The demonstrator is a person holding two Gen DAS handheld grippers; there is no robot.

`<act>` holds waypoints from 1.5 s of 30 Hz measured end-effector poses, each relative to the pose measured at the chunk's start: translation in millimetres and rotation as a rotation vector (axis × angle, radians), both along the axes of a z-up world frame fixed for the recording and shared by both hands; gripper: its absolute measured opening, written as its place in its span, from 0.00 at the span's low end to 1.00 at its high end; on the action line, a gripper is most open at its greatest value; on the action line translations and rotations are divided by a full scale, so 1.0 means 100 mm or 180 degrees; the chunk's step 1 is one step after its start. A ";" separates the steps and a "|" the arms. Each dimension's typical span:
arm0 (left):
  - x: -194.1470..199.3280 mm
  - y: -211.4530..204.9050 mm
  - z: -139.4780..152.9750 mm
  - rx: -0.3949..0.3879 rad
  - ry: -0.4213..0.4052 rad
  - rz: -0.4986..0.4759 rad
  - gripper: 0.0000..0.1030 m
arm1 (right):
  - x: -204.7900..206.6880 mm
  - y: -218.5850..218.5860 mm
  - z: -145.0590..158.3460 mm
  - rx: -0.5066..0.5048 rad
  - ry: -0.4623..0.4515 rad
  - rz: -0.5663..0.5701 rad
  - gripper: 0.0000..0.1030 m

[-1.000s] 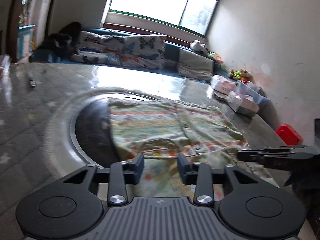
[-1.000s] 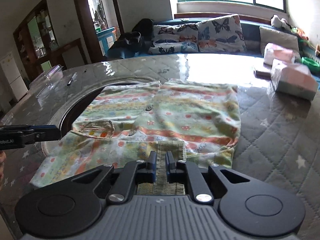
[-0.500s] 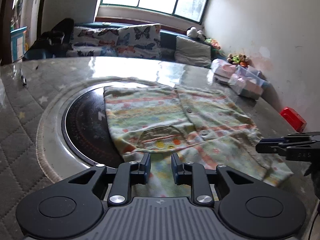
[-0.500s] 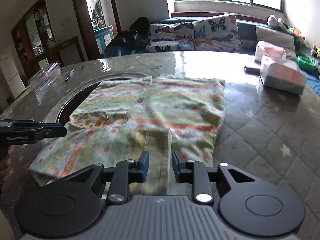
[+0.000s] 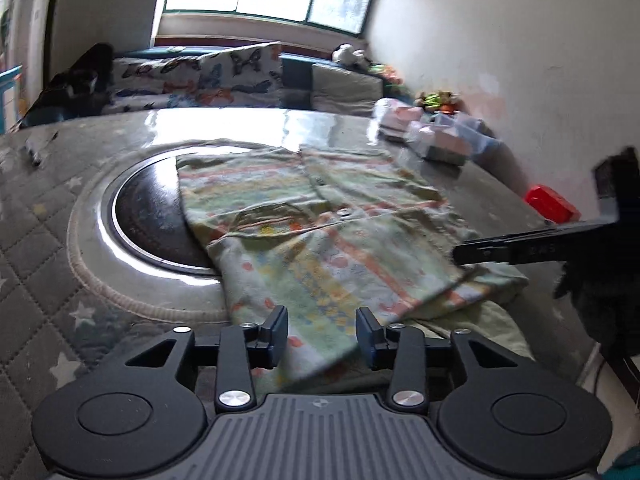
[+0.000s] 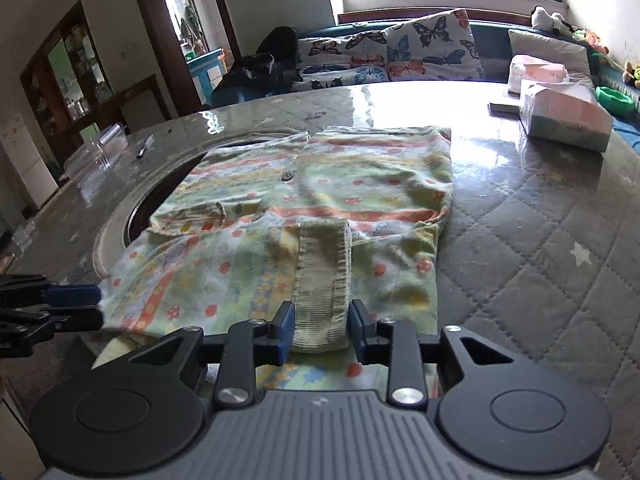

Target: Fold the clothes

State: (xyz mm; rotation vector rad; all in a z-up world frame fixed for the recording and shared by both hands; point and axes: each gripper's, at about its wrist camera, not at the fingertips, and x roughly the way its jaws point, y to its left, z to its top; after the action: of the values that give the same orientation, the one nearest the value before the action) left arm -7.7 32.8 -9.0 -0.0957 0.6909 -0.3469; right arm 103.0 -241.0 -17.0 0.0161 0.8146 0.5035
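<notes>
A floral, striped shirt with a chest pocket and buttons lies flat on the quilted table, partly over a round dark inset. Its near part is folded over the body. In the left wrist view my left gripper stands open just above the shirt's near edge, and cloth shows between its fingers. My right gripper is open too, and a ribbed green cuff lies between its fingers on top of the shirt. Each gripper also shows side-on in the other's view: right gripper, left gripper.
Tissue packs and boxes stand at the table's far right. A red object sits by the right edge. A pen and a clear container lie at the left. A sofa with butterfly cushions is behind.
The right gripper, shut on the ribbed cuff a second ago, has opened and the cuff now lies on the shirt. The left gripper's fingers have spread wider since half a second ago.
</notes>
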 end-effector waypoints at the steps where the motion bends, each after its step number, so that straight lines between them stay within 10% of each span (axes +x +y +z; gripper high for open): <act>1: -0.02 -0.03 0.00 0.0036 -0.0022 -0.0064 0.42 | -0.01 0.01 0.00 -0.0011 0.0001 0.0004 0.26; 9: -0.08 -0.17 -0.04 0.0331 -0.0147 -0.0209 0.39 | -0.05 0.02 0.07 -0.0025 -0.0084 -0.0004 0.08; 16: -0.12 -0.08 -0.03 0.0376 -0.0217 -0.0219 0.04 | -0.22 -0.05 0.39 0.0075 -0.0271 0.0007 0.08; 39: 0.48 0.10 0.18 -0.0081 -0.0136 -0.0046 0.08 | 0.27 0.21 0.12 -0.0094 -0.0253 0.0159 0.23; 45: 0.75 -0.01 -0.03 0.0233 -0.0037 0.0062 0.29 | 0.29 0.28 0.01 -0.0150 -0.0298 0.0280 0.29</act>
State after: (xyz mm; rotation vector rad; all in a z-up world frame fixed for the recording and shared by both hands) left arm 67.4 32.1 -12.5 -0.0308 0.6900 -0.3031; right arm 131.9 -213.0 -15.5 -0.0864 0.7376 0.5637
